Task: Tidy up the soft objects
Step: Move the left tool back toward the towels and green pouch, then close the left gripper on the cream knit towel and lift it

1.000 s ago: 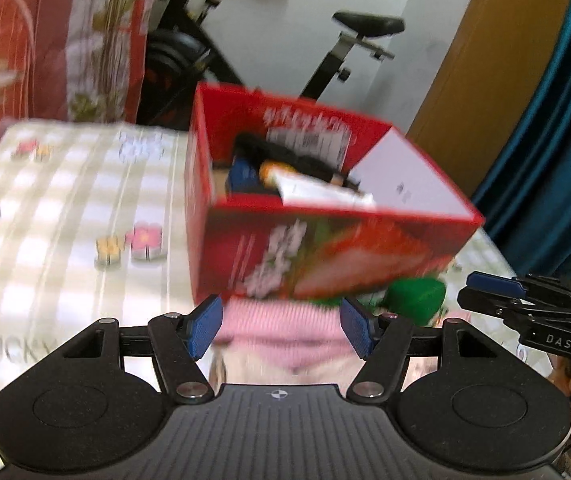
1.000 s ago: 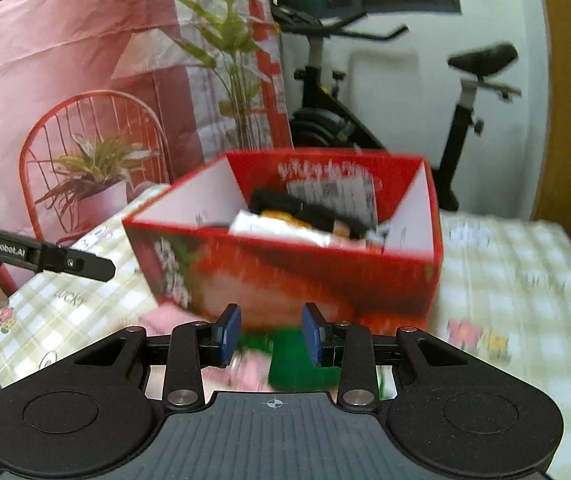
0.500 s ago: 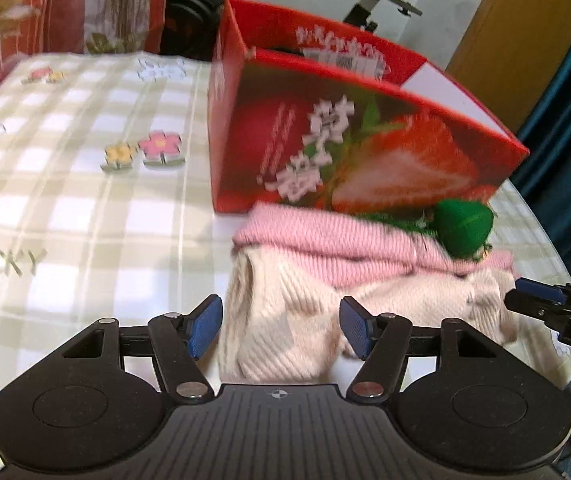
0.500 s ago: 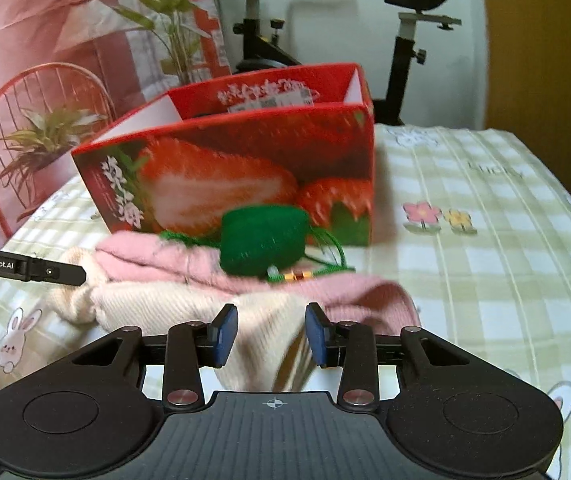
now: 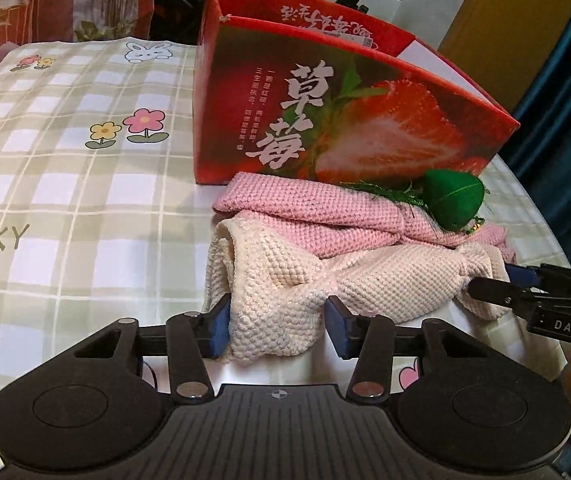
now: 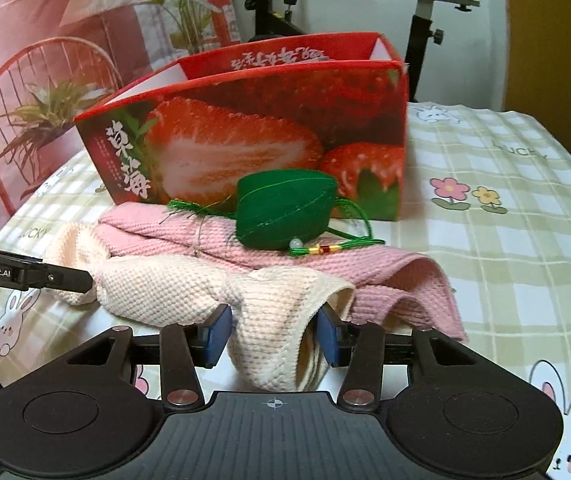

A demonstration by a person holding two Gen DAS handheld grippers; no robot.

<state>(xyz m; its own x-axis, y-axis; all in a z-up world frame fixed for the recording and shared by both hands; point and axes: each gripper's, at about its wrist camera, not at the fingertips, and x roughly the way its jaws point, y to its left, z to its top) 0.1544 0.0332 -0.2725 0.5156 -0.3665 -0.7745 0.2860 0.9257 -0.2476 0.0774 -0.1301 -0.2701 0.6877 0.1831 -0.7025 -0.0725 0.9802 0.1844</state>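
Hidden: the inside of the red strawberry-printed cardboard box (image 5: pixel 349 120) could not be seen from either wrist view; the near fold of the cream waffle-knit cloth (image 5: pixel 285 292) ran under each gripper body.
Left gripper (image 5: pixel 279 326): blue pads spread, with one end of the cream cloth between them; whether both pads pressed it could not be told.
Right gripper (image 6: pixel 273 334): blue pads spread either side of the cloth's other end, a gap showing at each pad.
Task things: the cream cloth lay on the table at the near edge; the pink waffle-knit cloth (image 6: pixel 325 264) lay folded just behind and partly over it, against the box front.
On top: a green stitched leaf-shaped pouch (image 6: pixel 285 210) with a green beaded cord rested on the pink cloth.
Surface: a green-and-white checked tablecloth (image 5: pixel 65 184) printed with flowers and rabbits.
Room: a black exercise bike (image 6: pixel 425 20) stood far behind the box; a red wire chair (image 6: pixel 25 92) holding a plant stood far left in the right wrist view.
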